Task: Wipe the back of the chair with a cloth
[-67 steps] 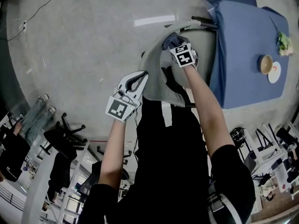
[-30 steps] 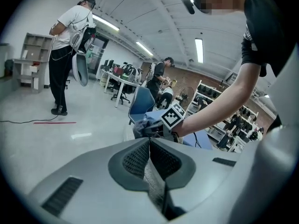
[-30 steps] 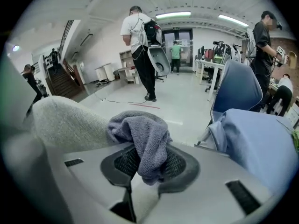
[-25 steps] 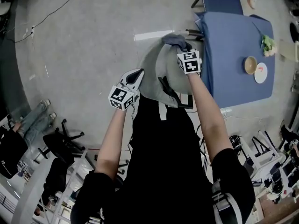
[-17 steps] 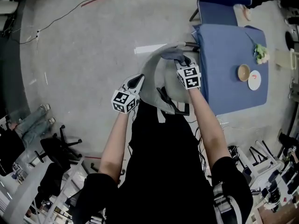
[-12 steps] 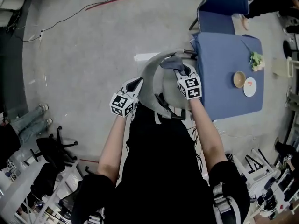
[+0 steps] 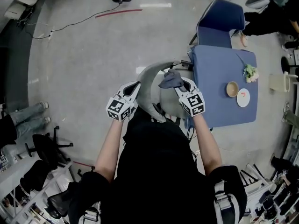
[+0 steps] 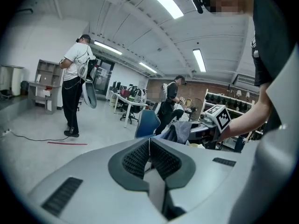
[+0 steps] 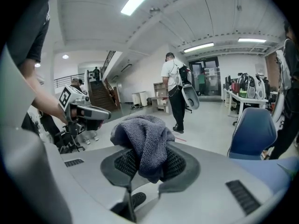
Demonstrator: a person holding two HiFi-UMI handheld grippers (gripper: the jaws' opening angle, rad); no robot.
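Head view: grey chair back between the two tongs; left tongs just beside its left edge; right tongs gripping a dark cloth at their tips, blue worktop to their right. Left gripper view: jaws pressed together, nothing between. Right gripper view: jaws clamped on the cloth, bunched over them.

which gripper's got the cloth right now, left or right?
The right gripper, shut on the bunched grey cloth that hangs over its jaws. The left gripper has its jaws together with nothing between them.
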